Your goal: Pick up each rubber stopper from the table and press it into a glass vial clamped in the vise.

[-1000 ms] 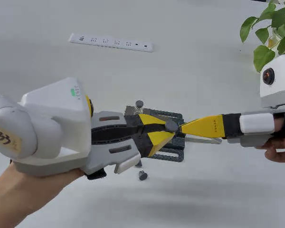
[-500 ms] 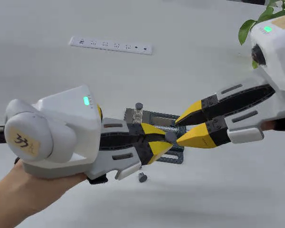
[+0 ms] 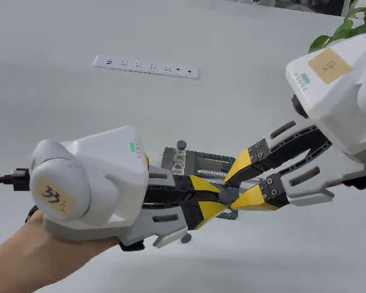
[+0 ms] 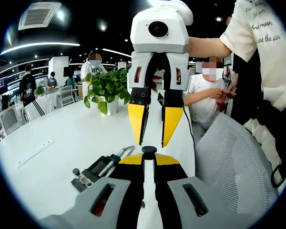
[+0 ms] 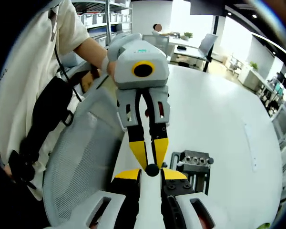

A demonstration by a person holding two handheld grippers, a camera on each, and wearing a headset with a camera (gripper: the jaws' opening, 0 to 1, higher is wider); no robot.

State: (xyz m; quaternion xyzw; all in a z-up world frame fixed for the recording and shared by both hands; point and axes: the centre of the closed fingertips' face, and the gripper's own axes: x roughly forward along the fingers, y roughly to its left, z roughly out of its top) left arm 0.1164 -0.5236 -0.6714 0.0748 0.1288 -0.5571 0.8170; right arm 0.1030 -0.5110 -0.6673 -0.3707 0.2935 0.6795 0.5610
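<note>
My left gripper (image 3: 218, 196) comes in from the lower left, shut on a dark rubber stopper (image 4: 148, 150) at its yellow tips. My right gripper (image 3: 230, 193) slants down from the upper right, open, with its tips either side of that stopper (image 5: 152, 169). Just behind both sits the black vise (image 3: 210, 165) clamping a row of glass vials, one of which at the left end carries a stopper (image 3: 181, 145). A loose stopper (image 3: 185, 238) lies on the table below my left gripper.
A white power strip (image 3: 146, 66) lies far back on the table. A green plant (image 3: 348, 27) stands at the top right. People sit at the table's far side (image 4: 205, 95), and a mesh chair back (image 5: 81, 162) is beside it.
My right gripper has opened and tilted up, from level and shut against the stopper to slanting down with jaws spread. My left gripper keeps hold of the stopper.
</note>
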